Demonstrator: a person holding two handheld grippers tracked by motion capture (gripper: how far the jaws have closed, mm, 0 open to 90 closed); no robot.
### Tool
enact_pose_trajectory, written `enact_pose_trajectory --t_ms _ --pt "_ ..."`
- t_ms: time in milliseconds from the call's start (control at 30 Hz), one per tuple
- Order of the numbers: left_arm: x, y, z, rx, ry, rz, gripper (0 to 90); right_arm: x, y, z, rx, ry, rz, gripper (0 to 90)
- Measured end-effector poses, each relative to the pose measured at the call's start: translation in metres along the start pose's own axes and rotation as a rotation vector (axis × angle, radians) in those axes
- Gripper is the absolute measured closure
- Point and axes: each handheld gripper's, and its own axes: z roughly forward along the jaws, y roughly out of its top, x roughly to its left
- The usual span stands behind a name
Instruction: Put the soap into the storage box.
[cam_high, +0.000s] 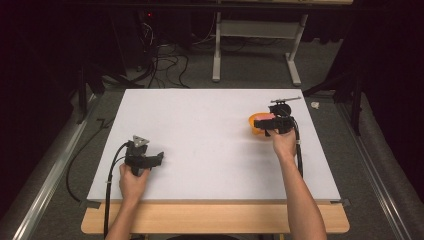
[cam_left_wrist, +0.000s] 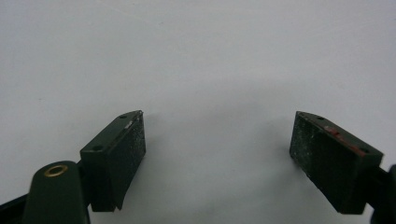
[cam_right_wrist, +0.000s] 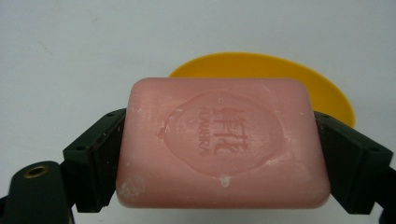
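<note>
Right hand-held gripper (cam_right_wrist: 219, 154) is clamped on the pink soap (cam_right_wrist: 219, 140), jaws pressing its two short ends, so the long axis runs across the jaw gap. The stamped face points up at the camera. A yellow dish (cam_right_wrist: 299, 77) lies just beyond the soap and lower; in the high view the soap (cam_high: 265, 118) sits over the dish (cam_high: 254, 125) at the table's (cam_high: 210, 145) far right. Probably held just above it, but contact is hard to judge. Left hand-held gripper (cam_left_wrist: 217, 140) is spread wide and empty, over bare table near the front left, well apart from the soap.
</note>
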Motion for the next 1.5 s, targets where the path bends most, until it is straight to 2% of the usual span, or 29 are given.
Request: enact_pose_trajectory --t_ms 467,600,733,867,1500 --pt "0.000 0.000 0.000 0.000 0.000 0.000 18.7 -0.003 0.012 0.016 0.041 -0.034 0.036 13.5" --pt "0.000 0.000 0.000 0.000 0.000 0.000 18.7 -0.006 0.016 0.019 0.059 -0.060 0.045 13.5" --pt "0.000 0.000 0.000 0.000 0.000 0.000 18.7 -0.008 0.017 0.022 0.054 -0.064 0.064 13.5" --pt "0.000 0.000 0.000 0.000 0.000 0.000 18.7 -0.009 0.017 0.027 0.070 -0.079 0.064 13.5" --pt "0.000 0.000 0.000 0.000 0.000 0.000 18.7 -0.013 0.017 0.042 0.092 -0.086 0.096 13.4"
